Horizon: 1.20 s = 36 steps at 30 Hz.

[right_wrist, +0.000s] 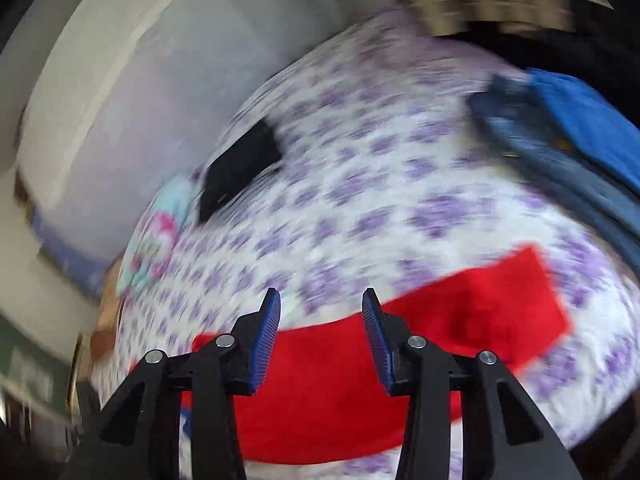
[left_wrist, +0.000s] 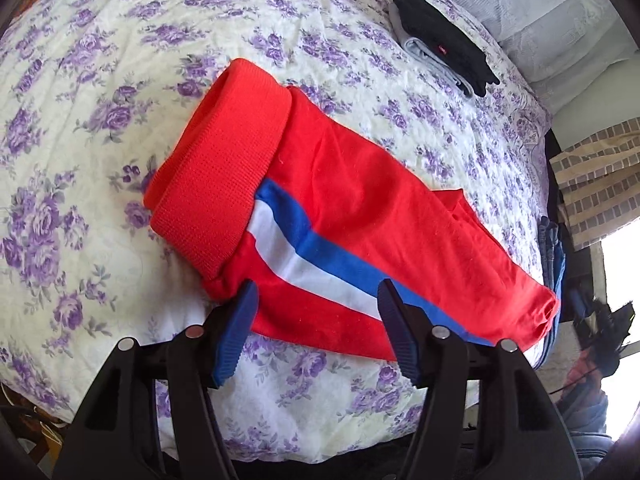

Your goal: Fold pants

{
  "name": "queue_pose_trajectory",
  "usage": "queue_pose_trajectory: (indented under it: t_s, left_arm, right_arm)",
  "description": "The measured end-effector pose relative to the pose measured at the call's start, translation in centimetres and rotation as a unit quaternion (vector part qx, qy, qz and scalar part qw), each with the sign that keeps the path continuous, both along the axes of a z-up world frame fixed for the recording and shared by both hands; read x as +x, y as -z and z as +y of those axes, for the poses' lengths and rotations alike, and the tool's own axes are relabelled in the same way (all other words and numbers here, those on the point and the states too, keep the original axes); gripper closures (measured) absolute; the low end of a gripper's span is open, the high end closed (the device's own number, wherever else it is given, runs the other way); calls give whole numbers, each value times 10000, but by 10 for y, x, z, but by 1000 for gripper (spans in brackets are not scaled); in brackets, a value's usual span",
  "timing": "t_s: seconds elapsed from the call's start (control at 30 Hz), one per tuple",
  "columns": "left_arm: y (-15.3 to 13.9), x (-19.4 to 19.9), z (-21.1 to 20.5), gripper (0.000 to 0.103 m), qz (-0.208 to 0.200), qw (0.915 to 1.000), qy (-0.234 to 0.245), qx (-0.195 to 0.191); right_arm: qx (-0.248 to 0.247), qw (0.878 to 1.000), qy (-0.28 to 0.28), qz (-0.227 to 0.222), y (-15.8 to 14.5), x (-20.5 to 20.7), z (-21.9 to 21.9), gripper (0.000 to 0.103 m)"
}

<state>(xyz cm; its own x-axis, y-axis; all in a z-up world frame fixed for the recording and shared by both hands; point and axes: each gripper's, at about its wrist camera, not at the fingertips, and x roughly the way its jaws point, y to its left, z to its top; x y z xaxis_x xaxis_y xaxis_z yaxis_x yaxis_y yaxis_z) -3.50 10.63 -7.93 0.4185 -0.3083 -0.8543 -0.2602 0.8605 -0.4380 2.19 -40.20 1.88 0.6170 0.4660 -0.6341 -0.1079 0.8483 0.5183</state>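
Tongs, left view: left gripper [left_wrist: 318, 292] is hovering over the pants [left_wrist: 340, 216] with its jaws standing wide apart, nothing pinched between them.
Pants, left view: lying folded into a long red bundle on the flowery bedspread [left_wrist: 100, 92], ribbed cuff [left_wrist: 220, 152] turned back, blue and white stripe showing.
Other stuff, left view: a black and grey stack of clothes [left_wrist: 444, 56] is sitting further up the bed, well apart.
Tongs, right view: right gripper [right_wrist: 320, 300] is hanging above the red fabric, jaws partly open and empty; picture's pretty blurry tbh.
Pants, right view: red pants [right_wrist: 460, 312] are lying flat below the jaws.
Progress: looking mostly done imo, maybe one more fold or a tidy-up left.
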Motion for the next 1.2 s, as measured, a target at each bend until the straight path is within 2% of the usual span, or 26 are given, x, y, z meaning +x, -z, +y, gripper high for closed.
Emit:
queue_pose_trajectory:
  t_s: [0.07, 0.13, 0.23, 0.3, 0.47, 0.53, 0.7, 0.8, 0.9, 0.93, 1.0, 1.03, 1.1, 1.2]
  left_arm:
    - [-1, 0, -4, 43, -4, 9999, 29, 139]
    - [-2, -1, -7, 43, -11, 9995, 73, 303]
    - [-7, -1, -10, 43, -82, 9985, 54, 536]
    - [-10, -1, -10, 43, -121, 9983, -45, 570]
    - [-3, 1, -8, 42, 30, 9981, -263, 561]
    - [2, 1, -9, 42, 122, 9980, -310, 536]
    - [11, 1, -10, 42, 241, 9975, -409, 523]
    - [13, 1, -12, 41, 260, 9972, -424, 550]
    - [15, 1, -11, 41, 276, 9972, -441, 535]
    - [15, 1, -11, 41, 281, 9972, -435, 536]
    - [16, 2, -12, 41, 286, 9972, -418, 552]
    - [16, 3, -12, 41, 275, 9973, -410, 547]
    - [17, 4, -12, 41, 267, 9974, -394, 548]
    - [17, 4, -12, 41, 264, 9974, -368, 565]
  right_arm:
    - [-270, 9917, -1256, -101, 4, 19, 72, 61]
    - [-510, 9740, -2204, -142, 16, 29, 130, 62]
    - [-613, 9504, -3050, 44, 38, 44, 188, 63]
    - [-598, 9429, -3271, 187, 46, 61, 209, 63]
    - [-821, 9126, -3987, 392, 63, 82, 252, 66]
    - [-957, 9003, -4221, 461, 70, 86, 263, 68]
    - [-1099, 8807, -4574, 552, 86, 90, 278, 72]
    - [-1158, 8694, -4778, 499, 90, 88, 288, 77]
    - [-1306, 8590, -4941, 293, 85, 85, 297, 91]
    - [-1362, 8583, -4943, 197, 81, 86, 297, 93]
    - [-1364, 8766, -4615, 78, 74, 100, 291, 94]
    - [-1250, 8874, -4429, 271, 79, 112, 287, 94]
    - [-1141, 8963, -4229, 685, 100, 125, 287, 94]
    - [-852, 9089, -4008, 779, 110, 129, 283, 96]
